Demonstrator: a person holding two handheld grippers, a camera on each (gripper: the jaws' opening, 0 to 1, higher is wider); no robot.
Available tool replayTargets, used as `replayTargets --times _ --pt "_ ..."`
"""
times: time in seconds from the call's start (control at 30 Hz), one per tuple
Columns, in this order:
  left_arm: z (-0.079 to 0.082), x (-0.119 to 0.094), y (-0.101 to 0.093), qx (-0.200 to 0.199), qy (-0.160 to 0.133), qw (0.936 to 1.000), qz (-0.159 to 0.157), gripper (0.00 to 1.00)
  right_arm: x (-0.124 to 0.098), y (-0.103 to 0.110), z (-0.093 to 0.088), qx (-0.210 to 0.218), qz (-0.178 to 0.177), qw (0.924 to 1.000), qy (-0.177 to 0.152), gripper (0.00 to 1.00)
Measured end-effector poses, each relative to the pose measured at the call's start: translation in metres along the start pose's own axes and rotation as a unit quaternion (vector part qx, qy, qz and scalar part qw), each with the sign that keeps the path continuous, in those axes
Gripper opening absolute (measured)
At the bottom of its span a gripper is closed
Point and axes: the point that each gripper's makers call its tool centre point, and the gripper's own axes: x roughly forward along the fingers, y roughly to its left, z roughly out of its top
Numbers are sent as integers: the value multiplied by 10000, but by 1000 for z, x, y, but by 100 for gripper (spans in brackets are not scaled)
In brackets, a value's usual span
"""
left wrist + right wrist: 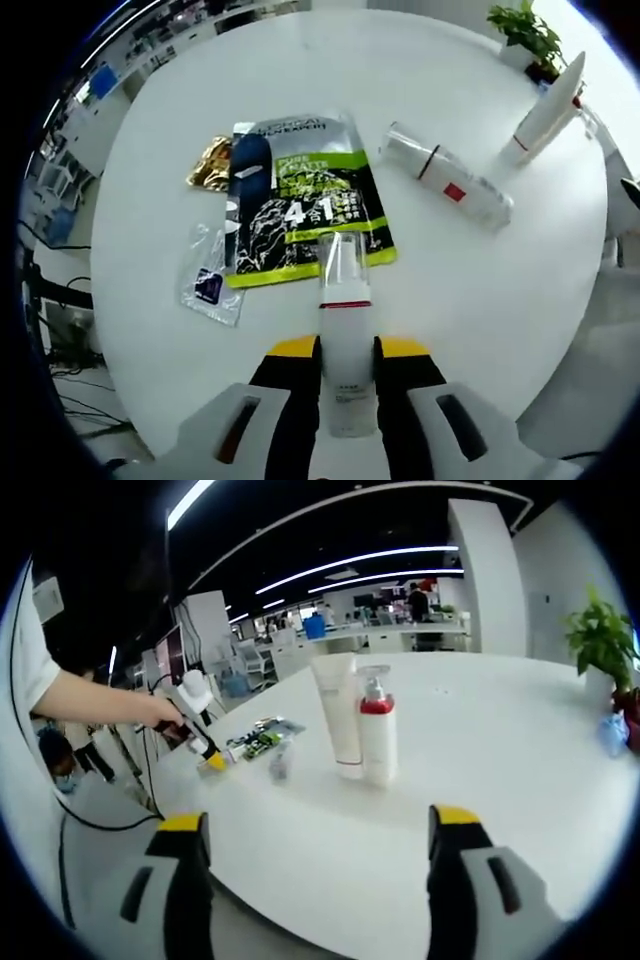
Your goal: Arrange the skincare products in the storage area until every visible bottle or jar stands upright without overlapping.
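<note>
The left gripper (348,385) had its yellow-tipped jaws clamped on a white pump bottle (347,345), the bottle lying along the jaws with its red collar and clear cap pointing toward twelve o'clock over the round white table (520,300). Just past that cap lay the green-and-black sachet (300,205), flat on the table, with a small clear packet (208,275) at its eight o'clock and a crinkled gold wrapper (212,163) at ten. Out at two o'clock from the gripper a clear-capped bottle (450,185) lay on its side, and beyond it, near the edge, a white tube (545,115) stood on its cap. Over in the right gripper view, the right gripper (318,880) hung with its jaws wide apart and nothing between them; dead ahead at twelve o'clock a white tube (335,715) and a red-collared pump bottle (377,730) stood upright, touching or nearly so. At ten o'clock the person's hand (160,715) held the other gripper low by the sachets. By my read, the step in hand was carrying the held bottle to be stood up; next called for tipping it vertical, setting its base on bare table clear of the sachets, then letting go. The toppled bottle still wanted righting.
</note>
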Motion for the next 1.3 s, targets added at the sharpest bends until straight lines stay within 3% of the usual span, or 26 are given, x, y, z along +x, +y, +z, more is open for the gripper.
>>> replayTargets --times 0.37,0.5,0.63,0.9,1.3 --pt "-1 -11 -15 -507 -466 9972 -280 17 0 3 0 -44 39 10000 8 91" --pt "-1 -15 -31 -899 -693 9917 -610 17 1 4 0 -60 63 10000 18 91" --pt "1 -23 -42 -950 -870 9890 -724 17 1 5 -1 -66 105 9999 39 91" --pt "11 -39 -71 -1169 -1343 9767 -1194 17 1 8 0 -102 166 9998 21 91" --pt "18 -70 -115 -1494 -1935 9497 -1956 17 1 14 3 -72 321 9994 -76 89"
